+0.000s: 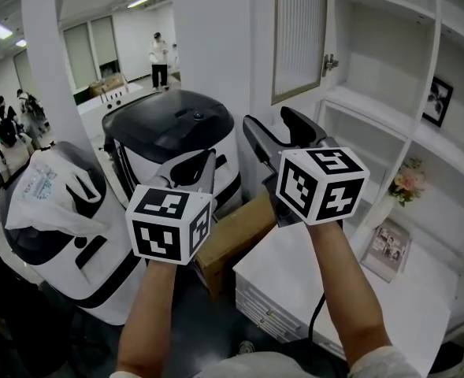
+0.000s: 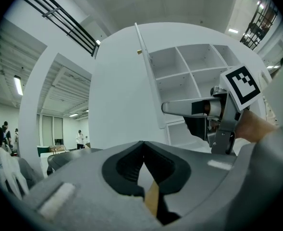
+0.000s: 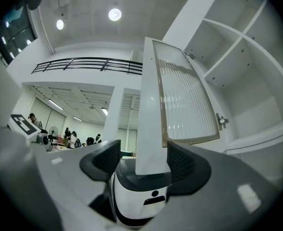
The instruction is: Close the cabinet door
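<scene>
Holding right gripper [image 3: 143,161] jaws wide apart, empty, pointing at open cabinet door [image 3: 184,100], not touching; holding left gripper [image 2: 142,146] jaws together.

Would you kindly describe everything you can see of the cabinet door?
The cabinet door is a tall white frame around a ribbed, translucent-looking panel. It stands upright and open, swung out from the white shelving, with a small metal fitting on its shelf-side edge. Nothing else is seen touching it.

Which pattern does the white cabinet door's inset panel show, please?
Inset panel: vertical ribs; right gripper view.
</scene>
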A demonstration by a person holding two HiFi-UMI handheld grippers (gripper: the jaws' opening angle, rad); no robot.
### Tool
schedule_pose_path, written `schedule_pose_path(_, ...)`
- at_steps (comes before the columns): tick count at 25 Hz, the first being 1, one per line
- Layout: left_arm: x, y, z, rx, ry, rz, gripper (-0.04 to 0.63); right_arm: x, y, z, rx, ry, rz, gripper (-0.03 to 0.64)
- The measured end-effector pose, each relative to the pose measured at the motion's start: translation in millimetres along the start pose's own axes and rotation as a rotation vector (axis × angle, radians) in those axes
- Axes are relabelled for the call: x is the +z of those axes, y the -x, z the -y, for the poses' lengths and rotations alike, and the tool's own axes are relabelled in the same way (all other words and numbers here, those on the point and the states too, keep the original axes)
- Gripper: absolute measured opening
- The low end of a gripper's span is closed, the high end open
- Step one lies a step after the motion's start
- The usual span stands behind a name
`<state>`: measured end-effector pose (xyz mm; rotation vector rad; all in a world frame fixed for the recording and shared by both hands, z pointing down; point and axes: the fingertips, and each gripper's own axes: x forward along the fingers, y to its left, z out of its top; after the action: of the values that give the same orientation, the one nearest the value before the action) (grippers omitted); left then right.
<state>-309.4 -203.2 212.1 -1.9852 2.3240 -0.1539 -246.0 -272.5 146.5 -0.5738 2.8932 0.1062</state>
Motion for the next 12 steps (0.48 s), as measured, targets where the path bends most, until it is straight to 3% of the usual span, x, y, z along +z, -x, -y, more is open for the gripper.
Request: schedule_pose_path(12,6,-39,-11,0.039,-0.004,0.000,-0.003,11,-21,17,0.028,0.000,0.033,0.287)
